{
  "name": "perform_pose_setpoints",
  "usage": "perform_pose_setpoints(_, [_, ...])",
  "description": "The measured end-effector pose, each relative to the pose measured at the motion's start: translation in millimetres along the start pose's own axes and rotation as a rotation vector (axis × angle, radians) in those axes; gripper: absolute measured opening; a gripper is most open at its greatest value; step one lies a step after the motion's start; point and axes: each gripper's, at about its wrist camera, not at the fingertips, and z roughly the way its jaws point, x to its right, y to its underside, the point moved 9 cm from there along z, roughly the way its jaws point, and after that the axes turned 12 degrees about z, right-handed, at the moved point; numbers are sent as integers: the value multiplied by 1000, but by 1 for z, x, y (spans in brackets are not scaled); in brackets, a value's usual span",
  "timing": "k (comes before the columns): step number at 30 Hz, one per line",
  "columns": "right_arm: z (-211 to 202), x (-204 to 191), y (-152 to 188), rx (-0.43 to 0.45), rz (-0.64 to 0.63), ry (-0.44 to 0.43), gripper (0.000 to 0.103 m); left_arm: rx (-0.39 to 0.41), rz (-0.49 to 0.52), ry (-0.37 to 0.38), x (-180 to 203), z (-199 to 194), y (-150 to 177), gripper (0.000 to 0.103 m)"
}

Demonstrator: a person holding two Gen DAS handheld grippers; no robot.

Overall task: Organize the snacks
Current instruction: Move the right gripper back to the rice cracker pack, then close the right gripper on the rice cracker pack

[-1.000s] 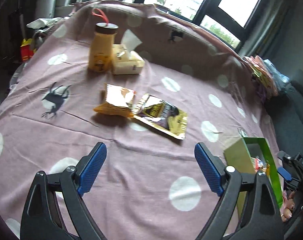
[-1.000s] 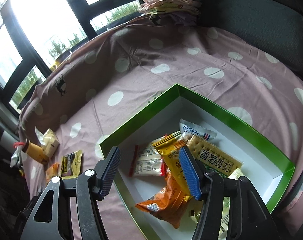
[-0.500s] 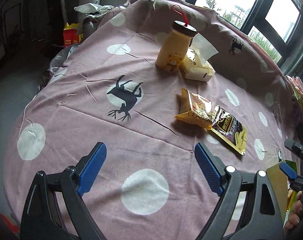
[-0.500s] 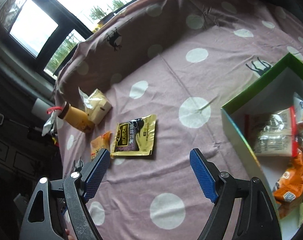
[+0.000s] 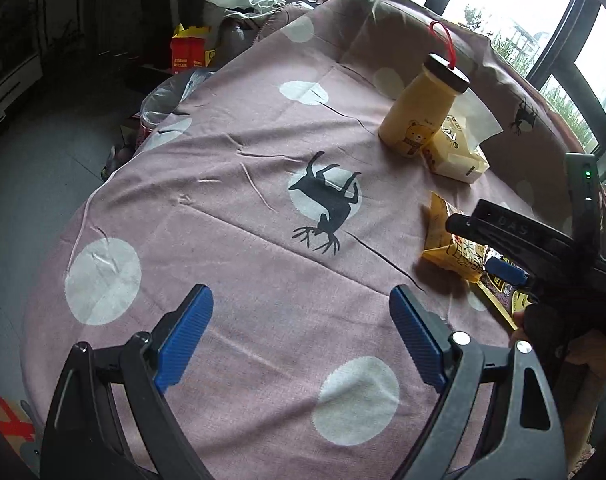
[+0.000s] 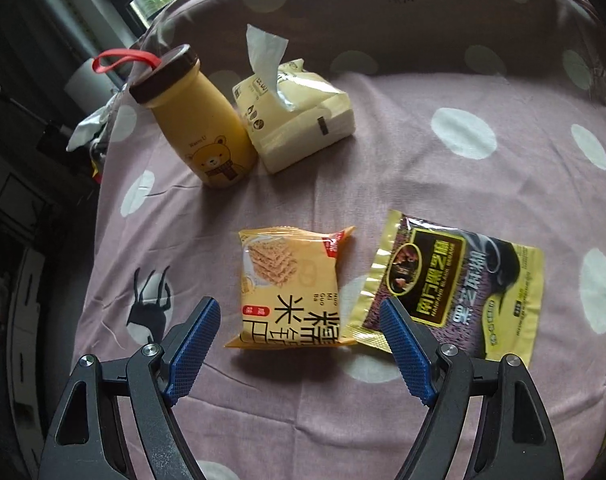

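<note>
Between our right gripper [image 6: 299,340] and the cloth lies the orange cracker packet [image 6: 291,288], just ahead of the pads at twelve o'clock, with the dark sesame sachet [image 6: 451,284] touching its edge at three o'clock. Our jaws stand wide apart and hold nothing. We judge this the reach step for another snack. Next we must lower and centre on the packet without snagging the sachet or bunching the tablecloth [image 6: 443,184]. Our left gripper [image 5: 299,336] hangs spread and empty over bare cloth, the yellow bottle [image 5: 419,116] off at one o'clock.
</note>
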Motion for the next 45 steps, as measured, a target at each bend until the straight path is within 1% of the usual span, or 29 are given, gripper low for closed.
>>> perform_pose_setpoints(2, [13,-5,1,-10,-10,25,82,-5,-8,7,-1,0,0,90])
perform_pose_setpoints(3, [17,-5,1,-9,-7,36,80,-4,-6,9,-1,-1,0,90])
perform_pose_setpoints(4, [20,-4,2,-4,-10,52,74,-3,-3,8,0,-2,0,90])
perform_pose_setpoints(5, [21,-3,3,-3,-18,68,60,-2,-1,6,0,-2,0,90])
perform_pose_setpoints(7, [17,-2,6,13,-20,64,60,-6,4,-2,1,-1,0,90])
perform_pose_setpoints(12, [-14,14,28,-8,-6,25,60,-20,27,16,10,0,3,90])
perform_pose_setpoints(15, [-38,32,50,-21,-16,35,60,-38,42,47,21,1,6,90])
perform_pose_setpoints(17, [-51,47,69,-47,-6,40,60,-47,63,57,29,2,8,90])
perform_pose_setpoints(20, [-64,70,98,-81,44,9,60,-60,94,67,41,2,13,90])
perform_pose_setpoints(23, [-68,86,121,-96,61,24,60,-70,123,83,53,2,17,90])
perform_pose_setpoints(25, [-68,91,126,-98,57,35,60,-73,140,86,60,2,20,90])
perform_pose_setpoints(28, [-77,90,119,-69,30,30,61,-93,167,87,68,4,25,90])
perform_pose_setpoints(29, [-82,91,115,-49,35,24,64,-101,171,89,70,5,27,90])
perform_pose_setpoints(30, [-87,95,113,-34,46,13,70,-108,172,95,71,5,28,90])
perform_pose_setpoints(31, [-92,97,110,-28,61,-9,72,-113,170,105,73,4,30,90])
perform_pose_setpoints(33, [-99,102,105,-29,102,-74,73,-130,166,132,77,4,33,88])
perform_pose_setpoints(34, [-102,106,101,-29,131,-110,73,-141,162,156,81,3,35,86])
perform_pose_setpoints(35, [-105,111,98,-25,164,-139,73,-153,157,191,86,2,38,80])
perform_pose_setpoints(37, [-108,117,93,-13,202,-161,73,-179,160,263,99,1,44,74])
perform_pose_setpoints(38, [-108,119,91,-10,206,-168,73,-187,167,286,105,0,47,71])
perform_pose_setpoints(40, [-107,120,89,-12,215,-188,72,-206,197,325,119,-1,53,68])
perform_pose_setpoints(41, [-106,119,89,-18,224,-203,68,-209,212,347,126,-2,56,63])
perform_pose_setpoints(42, [-104,119,90,-29,231,-214,62,-214,226,370,133,-4,59,60])
perform_pose_setpoints(44, [-99,119,92,-52,238,-220,57,-229,251,423,146,-7,65,53])
perform_pose_setpoints(45, [-97,121,93,-60,242,-214,54,-235,265,448,153,-8,68,53])
